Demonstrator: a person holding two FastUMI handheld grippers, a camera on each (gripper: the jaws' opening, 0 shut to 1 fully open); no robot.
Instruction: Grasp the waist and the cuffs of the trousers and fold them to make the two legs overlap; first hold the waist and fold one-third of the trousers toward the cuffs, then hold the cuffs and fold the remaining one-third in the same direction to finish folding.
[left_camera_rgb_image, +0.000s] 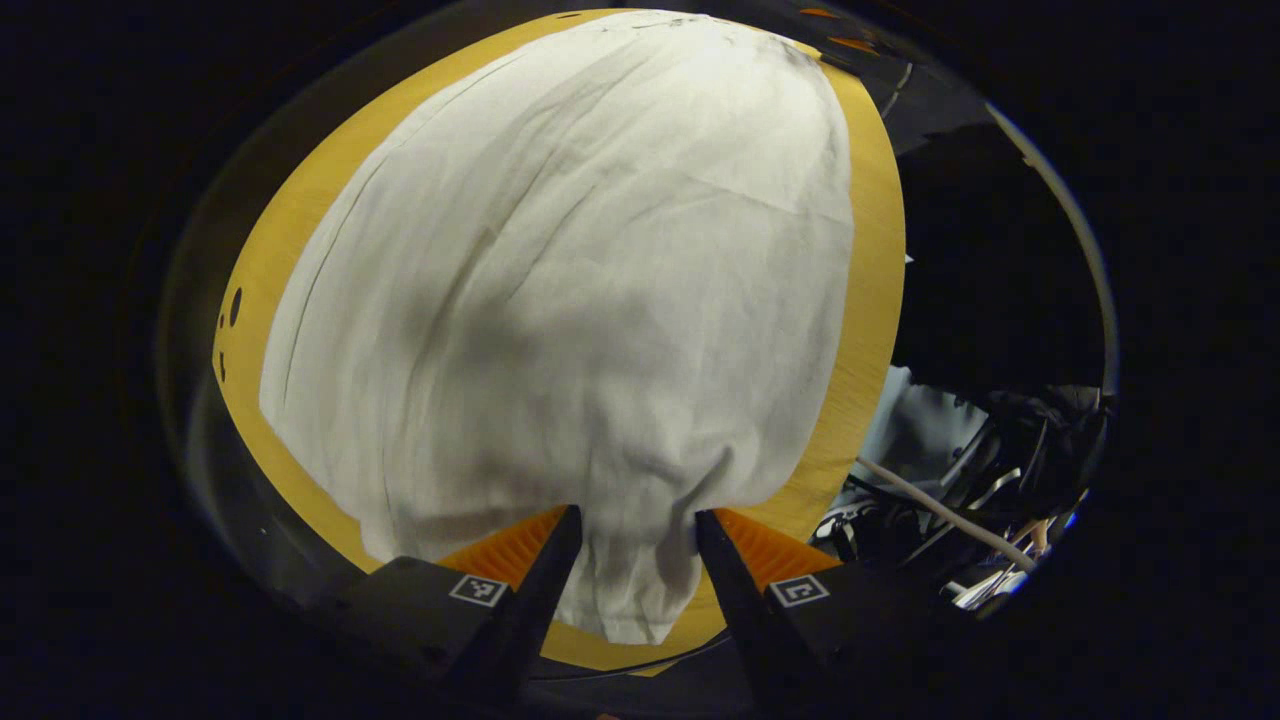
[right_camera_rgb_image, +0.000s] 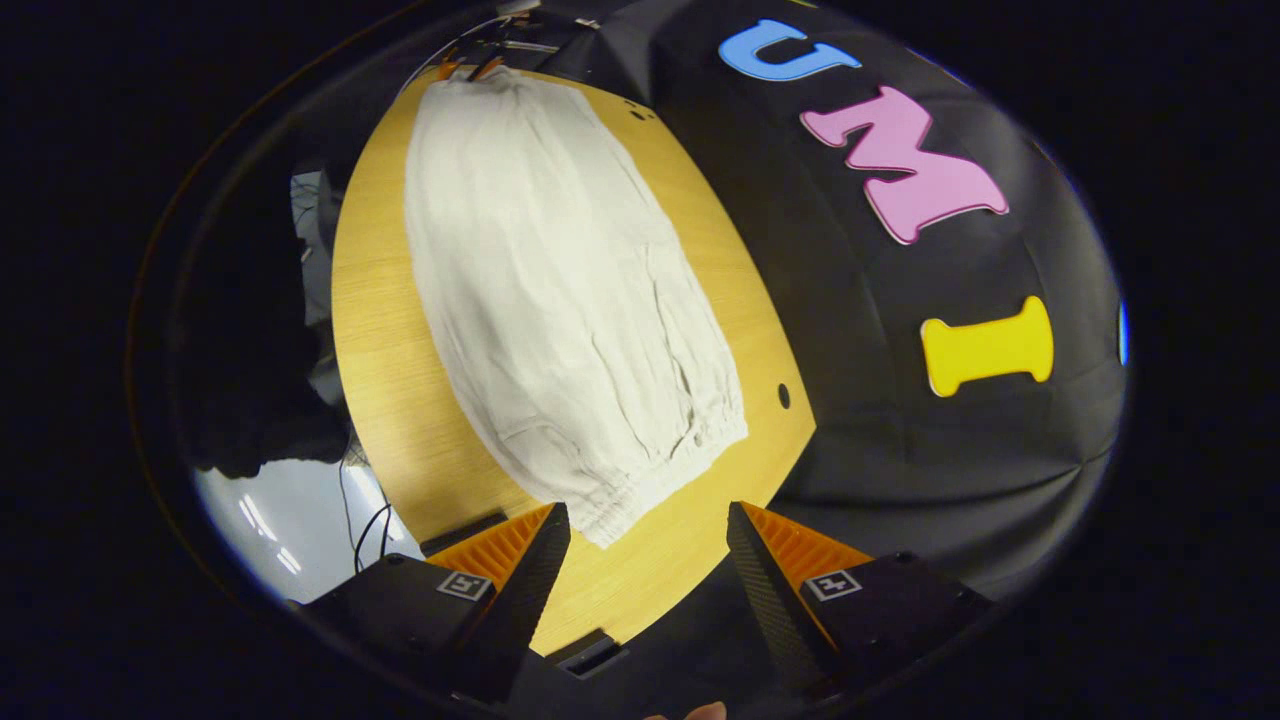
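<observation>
We see the pale, crinkled trousers (right_camera_rgb_image: 560, 300) lying flat on the yellow wood-grain worktop (right_camera_rgb_image: 390, 400), long axis running away from both cameras, the gathered end nearest the right hand-held gripper (right_camera_rgb_image: 645, 545), whose fingers stand apart, while the left hand-held gripper (left_camera_rgb_image: 632, 545) straddles cloth, fingers likewise parted.

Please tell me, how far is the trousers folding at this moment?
Done: the trousers lie flat and long on the table, apparently with the legs already overlapped. In hand: the left gripper is open with cloth between its fingers; the right gripper is open near the gathered end. Left: both one-third folds, since no fold across shows.
</observation>
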